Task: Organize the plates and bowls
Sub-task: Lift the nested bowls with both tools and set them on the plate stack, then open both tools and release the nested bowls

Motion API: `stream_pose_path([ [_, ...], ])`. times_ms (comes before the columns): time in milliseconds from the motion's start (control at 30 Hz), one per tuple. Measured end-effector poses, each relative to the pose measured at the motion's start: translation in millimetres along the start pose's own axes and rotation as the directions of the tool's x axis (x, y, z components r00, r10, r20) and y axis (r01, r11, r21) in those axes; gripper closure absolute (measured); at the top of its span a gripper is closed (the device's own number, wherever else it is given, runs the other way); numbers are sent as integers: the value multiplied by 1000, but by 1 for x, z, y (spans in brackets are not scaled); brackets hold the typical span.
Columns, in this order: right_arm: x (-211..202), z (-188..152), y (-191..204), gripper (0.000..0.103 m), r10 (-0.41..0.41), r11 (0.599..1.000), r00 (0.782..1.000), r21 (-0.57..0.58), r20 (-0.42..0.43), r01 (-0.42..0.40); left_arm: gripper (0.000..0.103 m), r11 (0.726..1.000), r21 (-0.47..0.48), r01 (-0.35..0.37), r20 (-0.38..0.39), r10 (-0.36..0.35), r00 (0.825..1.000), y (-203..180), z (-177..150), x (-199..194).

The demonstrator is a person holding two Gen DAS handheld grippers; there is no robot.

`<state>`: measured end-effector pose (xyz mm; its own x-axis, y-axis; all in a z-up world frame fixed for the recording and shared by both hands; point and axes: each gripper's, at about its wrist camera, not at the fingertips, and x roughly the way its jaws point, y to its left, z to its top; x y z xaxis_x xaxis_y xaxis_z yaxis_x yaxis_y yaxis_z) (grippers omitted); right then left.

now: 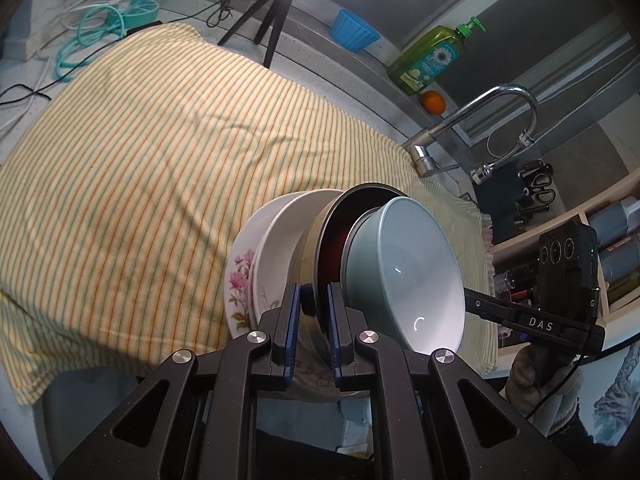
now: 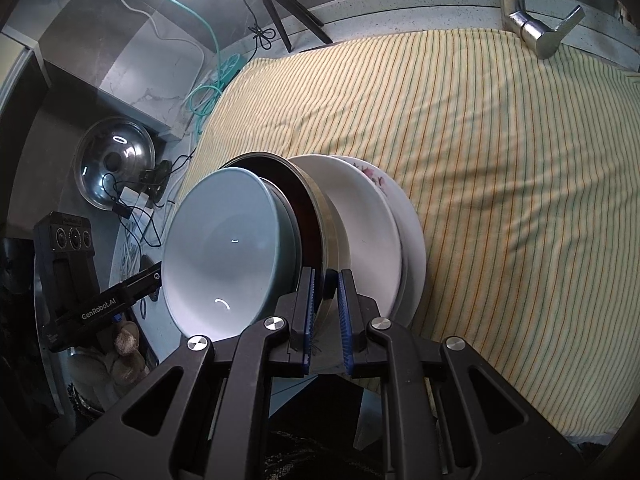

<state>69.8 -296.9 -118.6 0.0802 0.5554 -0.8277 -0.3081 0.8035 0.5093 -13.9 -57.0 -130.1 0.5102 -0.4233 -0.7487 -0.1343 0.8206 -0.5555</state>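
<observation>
A nested stack of dishes hangs tilted on its side over the striped cloth (image 1: 140, 152). It is made of a floral plate (image 1: 239, 276), a white plate (image 1: 280, 240), a dark bowl with an olive outside (image 1: 334, 224) and a grey-blue bowl (image 1: 404, 264) on top. My left gripper (image 1: 312, 294) is shut on the dark bowl's rim at one side. At the opposite side my right gripper (image 2: 326, 280) is shut on the same dark bowl's rim (image 2: 316, 216), with the grey-blue bowl (image 2: 220, 248) to its left and the white plate (image 2: 360, 216) and floral plate (image 2: 378, 178) to its right.
A faucet (image 1: 480, 120), green soap bottle (image 1: 432, 56), orange (image 1: 433, 102) and blue cup (image 1: 354, 32) stand along the back ledge. A black tripod (image 1: 272, 20) and cables (image 1: 92, 36) lie behind the cloth. A steel pot lid (image 2: 116, 160) rests at the left in the right wrist view.
</observation>
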Motion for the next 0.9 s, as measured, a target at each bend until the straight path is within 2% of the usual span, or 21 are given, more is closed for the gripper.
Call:
stream_pose_path([
  [700,0,-2,0,89,-6,1000,1000,-11,8,6,93,998,37,-52,25,51,998,-6,-2,-2],
  [900,-5,-1,1,86,-16,1000,999,-27,29,16,89,997,40,-69,33,68,997,-6,-5,-7],
])
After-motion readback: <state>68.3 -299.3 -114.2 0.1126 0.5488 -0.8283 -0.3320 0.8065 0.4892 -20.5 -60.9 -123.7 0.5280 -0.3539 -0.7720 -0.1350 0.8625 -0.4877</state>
